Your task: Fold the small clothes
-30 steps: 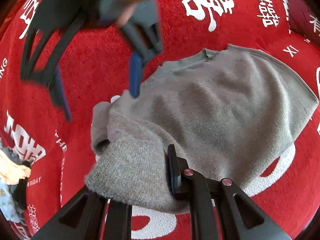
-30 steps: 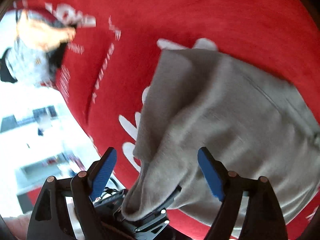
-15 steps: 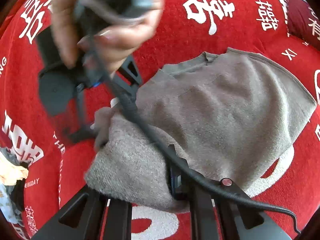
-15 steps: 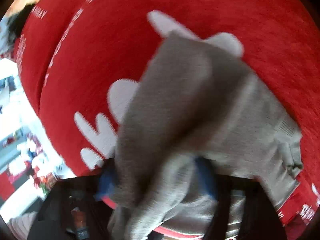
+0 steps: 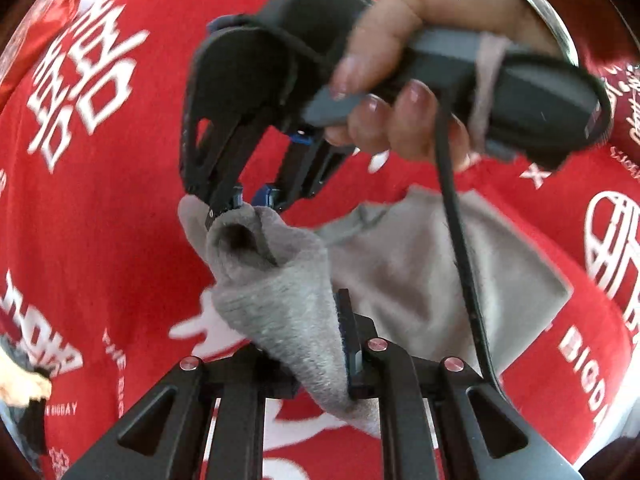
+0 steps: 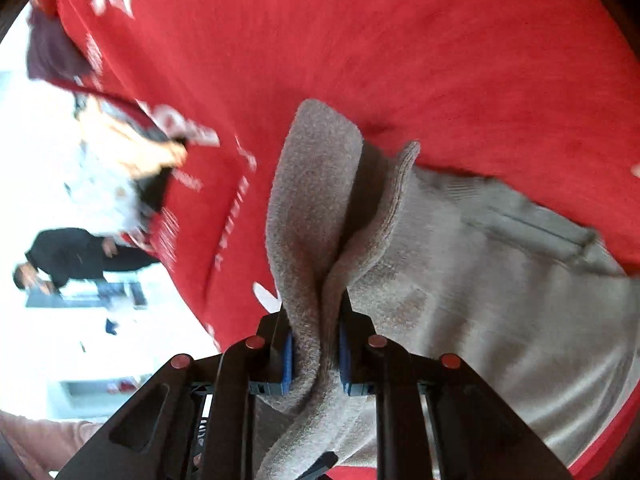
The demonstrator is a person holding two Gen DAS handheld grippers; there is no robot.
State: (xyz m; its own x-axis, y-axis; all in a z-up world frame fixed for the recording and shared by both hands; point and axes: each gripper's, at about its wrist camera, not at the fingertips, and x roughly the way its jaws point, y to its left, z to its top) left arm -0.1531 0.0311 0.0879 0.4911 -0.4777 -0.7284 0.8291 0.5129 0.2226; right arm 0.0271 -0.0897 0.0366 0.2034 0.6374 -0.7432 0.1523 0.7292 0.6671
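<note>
At the far left edge of the red cloth (image 5: 120,220), a heap of pale and dark fabric (image 5: 20,392) is cut off by the lens, too blurred to identify. In the right wrist view the same heap (image 6: 120,168) is smeared, and beyond the cloth's edge a bright room holds a person in dark clothes (image 6: 68,256), barely readable. White printed characters on the cloth run partly under the garment and out of frame.

The grey knitted sweater (image 5: 400,272) lies near the middle of the cloth, its body flat, its nearer left portion lifted into a bunched cone. The left gripper (image 5: 316,364) is clenched on that bunch; only one blue pad edge shows, the other buried in knit. The right gripper (image 6: 315,354), whose jaws have just been closing, pinches a folded ridge of the sweater between both blue pads; in the left view its tips (image 5: 250,200) meet the open cuff. A hand (image 5: 400,80) grips its handle, and a black cable (image 5: 460,240) crosses the sweater, hiding a strip. The sweater's right end is blurred.
</note>
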